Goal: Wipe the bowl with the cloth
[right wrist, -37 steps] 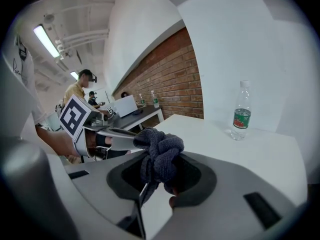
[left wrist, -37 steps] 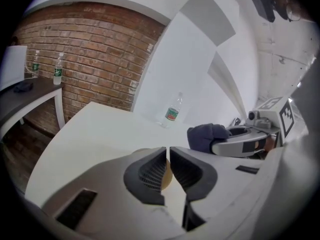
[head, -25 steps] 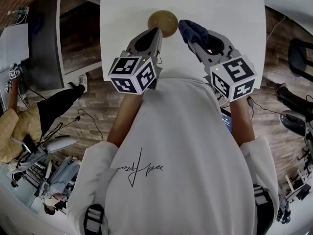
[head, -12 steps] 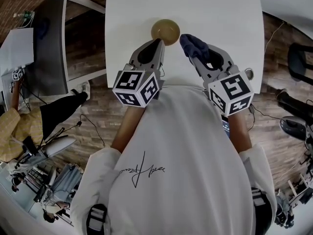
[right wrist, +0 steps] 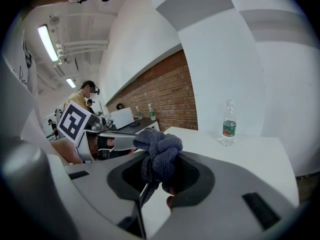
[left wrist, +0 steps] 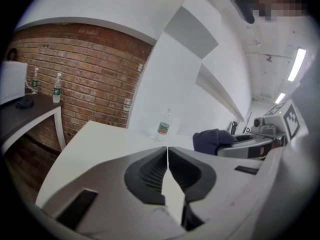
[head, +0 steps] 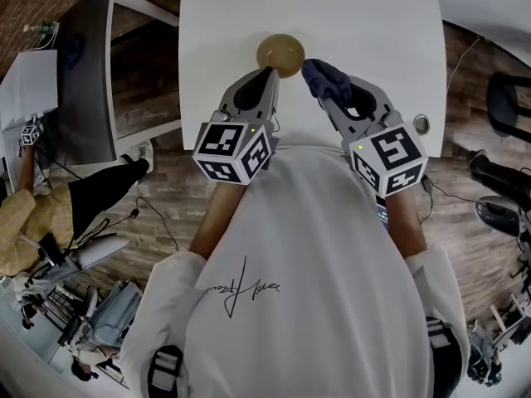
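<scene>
The white table (head: 390,31) fills the upper centre of the head view. Against the frame of one second ago, the bowl and both grippers are shown slightly lower in the head view, but their positions relative to one another are almost unchanged; only the cloth has edged a little nearer the bowl rim. It is therefore judged that wiping has not started and that the approach is still being set up. Two grippers are counted. The left gripper (head: 270,73) is held at the bowl's 7 o'clock with its jaws pressed together and nothing between them; whether its tip touches the rim cannot be told. The right gripper (head: 325,91) is held at the bowl's 4 o'clock with its jaws clamped on the cloth. One bowl (head: 280,54), tan and upright, is set near the table's 6 o'clock edge. One cloth (head: 322,73), dark blue and bunched, is carried just beside the bowl rim. One water bottle (left wrist: 162,125) is stood at the table's 12 o'clock end, well apart from the bowl.
</scene>
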`<state>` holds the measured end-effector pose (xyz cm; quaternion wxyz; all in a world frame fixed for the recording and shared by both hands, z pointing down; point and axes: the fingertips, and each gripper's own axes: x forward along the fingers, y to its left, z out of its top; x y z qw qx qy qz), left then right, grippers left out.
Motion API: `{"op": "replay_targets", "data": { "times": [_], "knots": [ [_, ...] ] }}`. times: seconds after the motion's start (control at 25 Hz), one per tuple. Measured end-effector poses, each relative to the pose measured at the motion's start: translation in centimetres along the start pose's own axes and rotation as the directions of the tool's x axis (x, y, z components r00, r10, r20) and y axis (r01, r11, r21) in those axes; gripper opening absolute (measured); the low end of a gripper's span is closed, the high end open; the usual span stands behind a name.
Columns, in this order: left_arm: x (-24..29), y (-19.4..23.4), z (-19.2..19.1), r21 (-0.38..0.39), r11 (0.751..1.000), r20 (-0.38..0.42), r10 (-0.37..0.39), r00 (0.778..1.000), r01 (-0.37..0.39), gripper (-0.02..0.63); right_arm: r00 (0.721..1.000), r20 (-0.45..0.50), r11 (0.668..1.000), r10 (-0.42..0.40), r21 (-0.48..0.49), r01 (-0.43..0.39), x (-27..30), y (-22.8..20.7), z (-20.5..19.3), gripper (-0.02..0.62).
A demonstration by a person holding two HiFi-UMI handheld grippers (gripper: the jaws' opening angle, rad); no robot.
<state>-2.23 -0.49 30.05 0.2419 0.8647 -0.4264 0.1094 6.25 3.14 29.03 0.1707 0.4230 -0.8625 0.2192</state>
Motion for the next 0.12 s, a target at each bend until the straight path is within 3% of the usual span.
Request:
{"op": "replay_targets", "data": {
  "times": [0.12],
  "knots": [
    [-0.02,0.01,0.07,-0.001,1.0,0.007,0.007,1.0,-0.007,-0.008,1.0,0.001,1.0,0.007,-0.001,-0.007,-0.03,0.01,-0.06,0.103]
  ]
}}
